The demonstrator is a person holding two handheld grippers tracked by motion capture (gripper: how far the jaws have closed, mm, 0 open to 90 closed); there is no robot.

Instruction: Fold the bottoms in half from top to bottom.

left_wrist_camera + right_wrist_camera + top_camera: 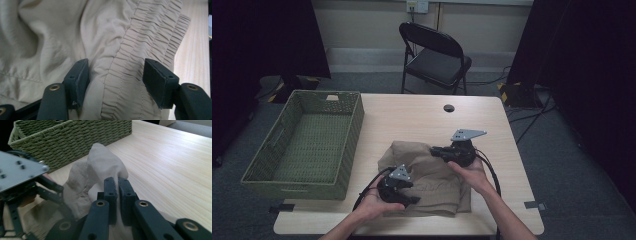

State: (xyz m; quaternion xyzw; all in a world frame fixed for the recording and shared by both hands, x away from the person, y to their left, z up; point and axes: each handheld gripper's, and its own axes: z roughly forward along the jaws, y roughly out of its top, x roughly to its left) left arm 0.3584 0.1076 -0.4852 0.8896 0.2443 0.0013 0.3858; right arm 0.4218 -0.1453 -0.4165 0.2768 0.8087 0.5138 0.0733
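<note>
A crumpled tan garment (434, 182) with a gathered elastic waistband (140, 50) lies on the near middle of the wooden table (412, 117). My left gripper (411, 200) rests on the garment's near left part; in the left gripper view it (116, 72) stands open with the waistband between its jaws, which do not close on it. My right gripper (435, 150) is at the garment's far right edge. In the right gripper view it (118, 182) is shut on a fold of the garment (100, 162), which stands up as a peak above the table.
A green woven basket (354, 130) stands on the table's left side, also seen as the basket (62, 137) in the right gripper view. A cable hole (449, 108) sits in the far tabletop. A black folding chair (437, 55) stands beyond the table.
</note>
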